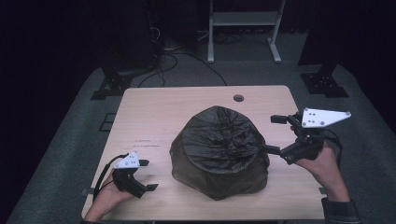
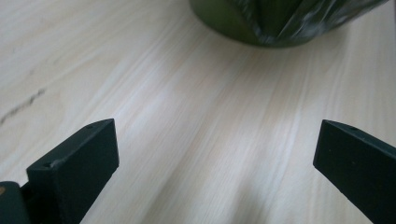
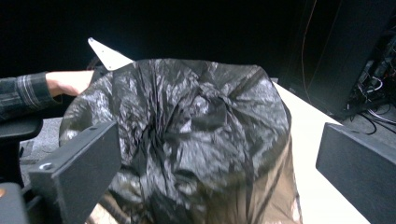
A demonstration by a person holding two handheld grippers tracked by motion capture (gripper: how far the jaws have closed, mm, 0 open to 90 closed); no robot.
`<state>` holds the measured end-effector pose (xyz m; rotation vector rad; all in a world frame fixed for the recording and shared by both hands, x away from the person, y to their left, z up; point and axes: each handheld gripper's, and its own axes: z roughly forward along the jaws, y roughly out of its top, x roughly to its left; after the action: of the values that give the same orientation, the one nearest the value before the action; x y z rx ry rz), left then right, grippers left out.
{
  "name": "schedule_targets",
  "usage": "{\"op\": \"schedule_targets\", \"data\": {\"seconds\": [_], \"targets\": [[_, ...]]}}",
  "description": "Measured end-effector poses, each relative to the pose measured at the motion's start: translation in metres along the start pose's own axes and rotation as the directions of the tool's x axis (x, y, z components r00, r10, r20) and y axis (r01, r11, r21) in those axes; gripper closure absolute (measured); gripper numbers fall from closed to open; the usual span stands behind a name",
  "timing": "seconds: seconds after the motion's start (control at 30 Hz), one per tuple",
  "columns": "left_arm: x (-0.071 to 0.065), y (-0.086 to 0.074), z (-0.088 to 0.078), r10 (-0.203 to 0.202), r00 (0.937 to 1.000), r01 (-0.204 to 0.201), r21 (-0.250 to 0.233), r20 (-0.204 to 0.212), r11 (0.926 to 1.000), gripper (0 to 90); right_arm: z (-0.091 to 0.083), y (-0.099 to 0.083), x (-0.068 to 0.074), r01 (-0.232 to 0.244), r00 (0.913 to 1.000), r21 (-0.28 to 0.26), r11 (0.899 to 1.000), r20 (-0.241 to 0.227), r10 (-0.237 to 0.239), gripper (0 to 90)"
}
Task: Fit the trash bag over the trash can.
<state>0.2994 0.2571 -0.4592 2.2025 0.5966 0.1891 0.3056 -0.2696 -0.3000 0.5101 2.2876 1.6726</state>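
Note:
A round bin draped in a crinkled black plastic bag (image 1: 219, 149) stands at the middle of the wooden table (image 1: 154, 112). My left gripper (image 1: 148, 175) is low over the table's near left corner, open, pointing toward the bag with a gap of bare wood between. In the left gripper view its jaws stand wide over the wood (image 2: 215, 154), with the bag's lower edge (image 2: 280, 23) at the top. My right gripper (image 1: 273, 134) is raised beside the bag's right side, open. In the right gripper view the bag (image 3: 201, 116) bulges between and beyond the wide jaws, untouched.
A small round hole (image 1: 238, 98) lies near the table's far edge. Beyond the table stand a white frame (image 1: 243, 28) and two black stand bases (image 1: 112, 84) (image 1: 324, 81) on grey carpet. The other hand and its grey plate (image 3: 107, 53) show behind the bag.

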Motion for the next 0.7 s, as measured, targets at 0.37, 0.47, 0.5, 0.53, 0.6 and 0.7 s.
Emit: {"op": "schedule_targets", "data": {"seconds": [0.37,0.47,0.5,0.53,0.6,0.7], "targets": [[0.0,-0.023,0.01,0.014,0.9953,-0.008,0.069,-0.096,0.9976,0.0,0.017,0.026,0.0,0.035,0.9992,0.044,0.998,-0.019,-0.034,0.0],[-0.001,-0.023,0.011,0.009,0.9947,-0.003,0.065,-0.102,0.9979,0.0,0.026,0.032,0.0,0.042,0.9987,0.078,0.996,-0.033,-0.039,0.0],[-0.001,-0.023,0.011,0.009,0.9946,-0.002,0.065,-0.103,0.9979,0.0,0.03,0.033,0.0,0.046,0.9984,0.088,0.995,-0.036,-0.043,0.0],[-0.001,-0.023,0.011,0.009,0.9947,-0.002,0.066,-0.103,0.9978,0.0,0.033,0.034,0.0,0.047,0.9982,0.097,0.994,-0.042,-0.043,0.0],[-0.001,-0.023,0.011,0.008,0.9947,-0.002,0.065,-0.103,0.9979,0.0,0.04,0.034,-0.001,0.045,0.998,0.117,0.992,-0.051,-0.039,0.0],[-0.001,-0.023,0.011,0.008,0.9947,-0.002,0.066,-0.102,0.9978,0.0,0.051,0.034,-0.003,0.045,0.997,0.145,0.988,-0.069,-0.035,0.0]]}}
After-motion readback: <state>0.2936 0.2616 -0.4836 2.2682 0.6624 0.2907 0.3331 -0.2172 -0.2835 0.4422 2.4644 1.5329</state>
